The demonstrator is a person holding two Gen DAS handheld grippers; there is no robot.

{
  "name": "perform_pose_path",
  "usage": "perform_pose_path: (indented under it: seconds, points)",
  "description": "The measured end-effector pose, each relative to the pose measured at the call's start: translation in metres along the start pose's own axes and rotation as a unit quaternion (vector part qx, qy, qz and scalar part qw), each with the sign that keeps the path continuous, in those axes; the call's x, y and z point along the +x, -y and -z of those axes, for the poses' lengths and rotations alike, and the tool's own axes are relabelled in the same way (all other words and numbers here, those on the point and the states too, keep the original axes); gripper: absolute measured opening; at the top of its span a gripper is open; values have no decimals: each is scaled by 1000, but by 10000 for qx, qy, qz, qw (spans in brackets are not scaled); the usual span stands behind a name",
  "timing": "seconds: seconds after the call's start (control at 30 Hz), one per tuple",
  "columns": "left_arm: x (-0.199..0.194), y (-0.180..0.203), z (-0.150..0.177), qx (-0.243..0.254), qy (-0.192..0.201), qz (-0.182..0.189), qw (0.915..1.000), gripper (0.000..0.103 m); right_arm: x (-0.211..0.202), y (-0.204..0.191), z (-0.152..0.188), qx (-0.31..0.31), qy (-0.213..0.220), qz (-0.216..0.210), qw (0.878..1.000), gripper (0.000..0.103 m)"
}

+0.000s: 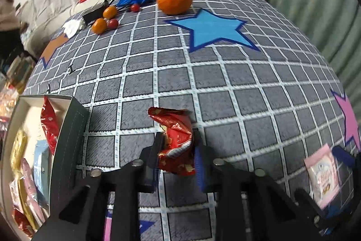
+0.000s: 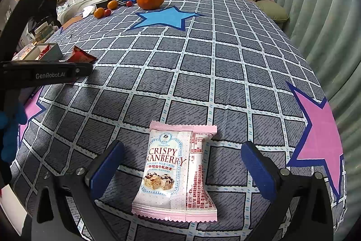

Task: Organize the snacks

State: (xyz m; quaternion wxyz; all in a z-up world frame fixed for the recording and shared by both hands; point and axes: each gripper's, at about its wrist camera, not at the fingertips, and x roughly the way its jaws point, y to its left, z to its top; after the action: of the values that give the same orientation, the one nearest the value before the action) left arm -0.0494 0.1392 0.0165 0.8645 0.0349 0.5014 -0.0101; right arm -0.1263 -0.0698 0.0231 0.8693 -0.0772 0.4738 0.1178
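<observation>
The left gripper [image 1: 177, 143] is pinching a crinkled red foil snack packet [image 1: 174, 141] between its 2 fingers, just right of the open white cardboard box [image 1: 67, 99] already holding several packets. The right gripper [image 2: 180, 169] is standing spread wide, straddling a pink-and-white nougat crisp packet [image 2: 178, 173] lying flat on the grey checked tablecloth [image 2: 203, 60], pads apart from it. Risks: the glossy foil is likely slipping if the pinch sits only on the crimped edge; the box wall could be catching the packet; the flat nougat packet may be sliding as the fingers close.
</observation>
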Motion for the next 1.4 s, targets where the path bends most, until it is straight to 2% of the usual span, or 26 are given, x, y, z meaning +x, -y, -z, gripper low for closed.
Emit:
perform_pose_path:
  seconds: [0.23,0.33,0.37,0.4,0.47,0.57,0.73,0.83,0.87,0.9,0.93,0.97,1.03,1.07,1.1,1.3,1.4]
  points:
    - [-26,-16,47,-260,17,230,9994,27,0,1,-1,16,-84,12,10000,103]
    - [-34,-24,61,-340,21,288,9990,31,0,1,-2,26,-96,20,9999,103]
    - [-35,-25,63,-328,23,287,9990,37,0,1,-2,22,-94,17,10000,103]
    - [-35,-25,63,-312,15,261,9992,50,0,1,-2,23,-95,18,10000,103]
    - [-32,-26,60,-324,-33,167,9993,61,1,1,-3,20,-98,18,9999,103]
    - [-29,-23,57,-302,-31,139,9994,65,1,1,-3,22,-99,19,9999,103]
    - [-28,-21,57,-295,-19,112,9995,65,2,1,-4,33,-165,22,9999,103]
    - [-27,-22,55,-329,-89,155,9993,65,2,0,-7,104,-378,55,9992,103]
    - [-27,-23,55,-338,-102,180,9992,60,2,-1,-7,105,-426,51,9990,103]
    - [-28,-22,56,-322,-90,201,9992,45,1,-3,-6,79,-453,60,9989,103]
    - [-30,-21,56,-292,-79,239,9993,35,-1,-4,-5,60,-455,58,9989,102]
    - [-32,-21,57,-270,-94,291,9992,28,-3,-5,-4,40,-441,38,9990,97]
    - [-35,-21,60,-294,-123,400,9987,27,-11,-9,-3,-67,-392,-16,9992,74]
    - [-37,-21,63,-301,-131,435,9985,27,-14,-10,-3,-103,-394,-24,9992,53]
    - [-38,-21,65,-299,-138,448,9985,27,-16,-10,-3,-94,-413,-52,9991,42]
    - [-57,-26,74,-335,-22,589,9977,27,-26,1,4,465,-533,-684,9951,42]
    - [-67,-31,76,-361,68,649,9972,27,-29,-3,6,554,-590,-807,9934,42]
